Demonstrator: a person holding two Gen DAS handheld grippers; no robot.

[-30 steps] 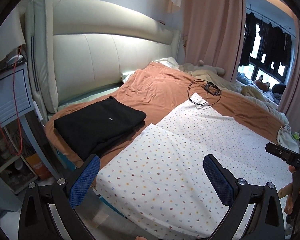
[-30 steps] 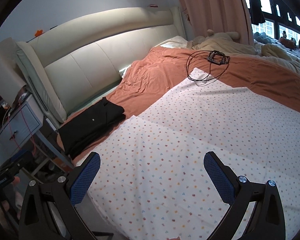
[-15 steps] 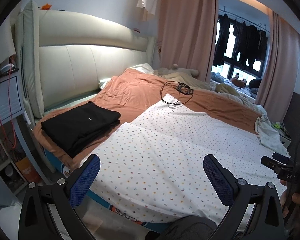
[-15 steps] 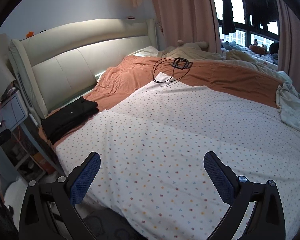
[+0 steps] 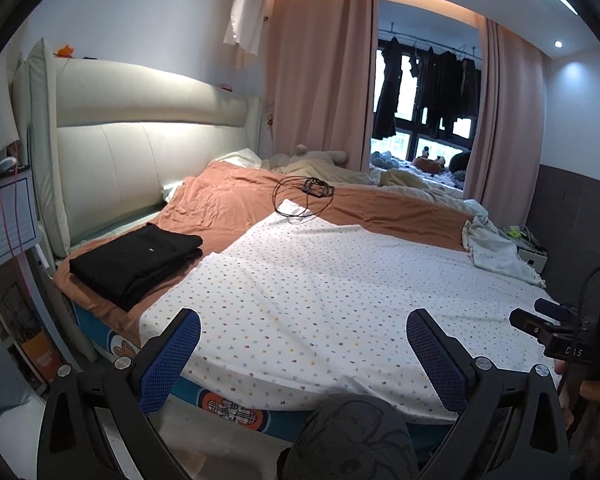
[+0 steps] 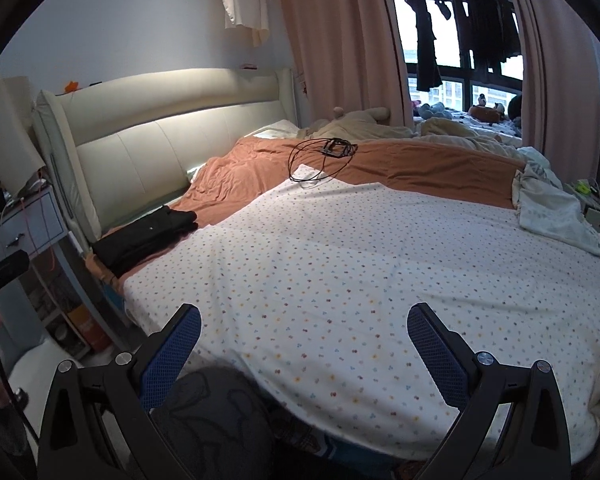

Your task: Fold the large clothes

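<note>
Bed (image 5: pixel 236 204) with rust cover: dotted white sheet (image 5: pixel 320 280) lies flat, long axis running near-left to far-right. Folded black garment (image 5: pixel 140 256) sits at left, long axis toward the headboard. Left hand-held gripper (image 5: pixel 303 354) and right hand-held gripper (image 6: pixel 304 354): both spread wide, empty.

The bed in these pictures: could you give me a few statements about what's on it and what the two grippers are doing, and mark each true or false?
1. The left gripper is clamped on the spotted sheet. False: its jaws are wide open and hold nothing.
2. A folded black garment lies near the headboard. True.
3. The black cable lies coiled on the floor. False: it rests on the bed, partly on the orange blanket and partly on the sheet's far corner.
4. The right gripper is open and empty. True.
5. Dark clothes hang by the window. True.
</note>
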